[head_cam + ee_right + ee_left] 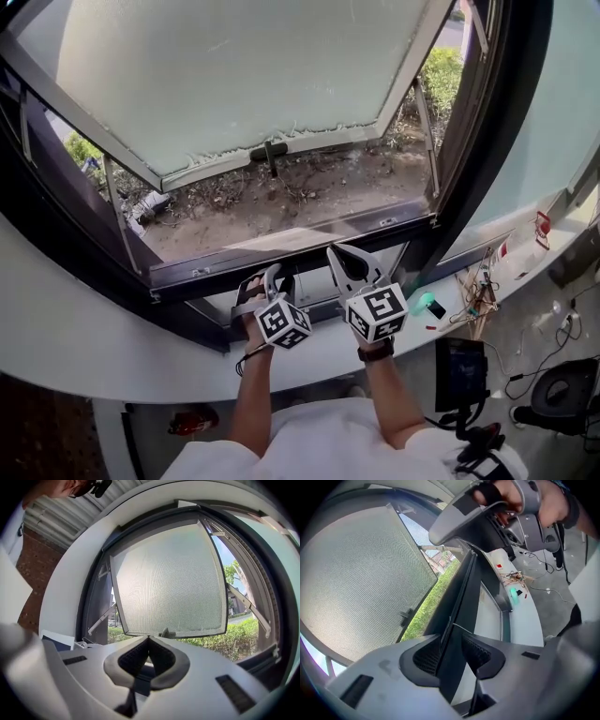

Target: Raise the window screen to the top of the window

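Left gripper view — screen rail (459, 604) (dark) inside open gripper (452, 640)

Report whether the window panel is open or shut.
Open: the panel is swung outward at its bottom edge, with ground showing between it and the frame.

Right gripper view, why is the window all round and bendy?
Right gripper view: the wide-angle lens bows the window frame and blacks out the corners. Left gripper view: same bulge. Head view: its edges look much straighter.
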`<act>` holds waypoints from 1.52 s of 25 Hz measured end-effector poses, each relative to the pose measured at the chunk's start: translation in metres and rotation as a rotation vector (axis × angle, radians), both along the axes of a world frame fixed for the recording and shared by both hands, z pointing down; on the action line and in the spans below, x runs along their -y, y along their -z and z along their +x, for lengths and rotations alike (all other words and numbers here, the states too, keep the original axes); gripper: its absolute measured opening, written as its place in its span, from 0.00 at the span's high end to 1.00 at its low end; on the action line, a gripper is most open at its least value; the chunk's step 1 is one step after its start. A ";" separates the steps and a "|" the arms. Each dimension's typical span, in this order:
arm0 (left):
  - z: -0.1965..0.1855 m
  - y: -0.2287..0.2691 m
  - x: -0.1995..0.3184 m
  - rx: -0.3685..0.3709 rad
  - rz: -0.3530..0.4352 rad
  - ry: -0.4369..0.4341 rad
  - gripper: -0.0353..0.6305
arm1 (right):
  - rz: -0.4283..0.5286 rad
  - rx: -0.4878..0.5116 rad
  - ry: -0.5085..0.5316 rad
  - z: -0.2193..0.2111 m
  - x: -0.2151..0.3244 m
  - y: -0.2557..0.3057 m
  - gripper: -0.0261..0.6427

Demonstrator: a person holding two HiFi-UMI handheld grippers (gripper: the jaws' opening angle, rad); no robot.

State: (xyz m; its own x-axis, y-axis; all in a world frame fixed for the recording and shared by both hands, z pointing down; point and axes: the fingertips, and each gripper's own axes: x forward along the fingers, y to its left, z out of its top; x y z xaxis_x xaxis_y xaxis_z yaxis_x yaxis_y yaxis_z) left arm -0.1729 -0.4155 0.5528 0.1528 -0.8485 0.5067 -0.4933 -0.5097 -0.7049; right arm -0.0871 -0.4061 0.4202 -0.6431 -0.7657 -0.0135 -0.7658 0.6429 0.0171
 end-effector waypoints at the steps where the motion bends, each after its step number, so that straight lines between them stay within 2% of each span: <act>1: -0.001 -0.001 0.001 0.006 0.007 0.001 0.77 | -0.008 -0.003 0.002 0.000 0.001 -0.003 0.96; 4: -0.001 -0.001 0.004 0.025 0.035 0.006 0.77 | -0.037 -0.013 0.007 -0.001 0.006 -0.015 0.96; 9: -0.002 -0.002 0.005 0.014 0.045 0.021 0.77 | -0.079 -0.027 0.013 -0.001 0.014 -0.034 0.96; 16: -0.003 -0.002 0.010 0.116 0.038 0.024 0.78 | -0.134 -0.039 0.008 0.002 0.019 -0.064 0.96; 21: -0.004 -0.004 0.007 0.157 0.032 0.007 0.78 | -0.207 -0.050 0.025 0.004 0.017 -0.097 0.96; 25: -0.003 -0.004 0.006 0.221 0.035 0.003 0.78 | -0.314 -0.076 0.067 0.001 0.013 -0.146 0.96; 27: -0.003 -0.002 0.007 0.243 0.053 -0.003 0.82 | -0.369 -0.111 0.084 -0.002 0.010 -0.178 0.96; 31: -0.003 0.000 0.006 0.232 0.082 0.002 0.84 | -0.459 -0.214 0.125 -0.012 0.005 -0.255 0.96; 34: -0.003 -0.001 0.005 0.215 0.099 0.016 0.86 | -0.539 -0.182 0.170 -0.024 0.000 -0.316 0.95; 36: -0.003 -0.001 0.004 0.201 0.101 0.018 0.86 | -0.577 -0.160 0.190 -0.033 -0.001 -0.351 0.88; 38: -0.003 0.000 0.006 0.182 0.106 0.014 0.86 | -0.586 -0.179 0.197 -0.045 0.005 -0.378 0.82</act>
State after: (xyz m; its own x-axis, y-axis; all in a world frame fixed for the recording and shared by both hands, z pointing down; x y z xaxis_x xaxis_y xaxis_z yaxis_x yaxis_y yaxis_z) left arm -0.1760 -0.4213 0.5524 0.0552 -0.8997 0.4330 -0.3595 -0.4225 -0.8320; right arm -0.1326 -0.4107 0.7985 -0.7259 -0.4803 0.4922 -0.6501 0.7128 -0.2632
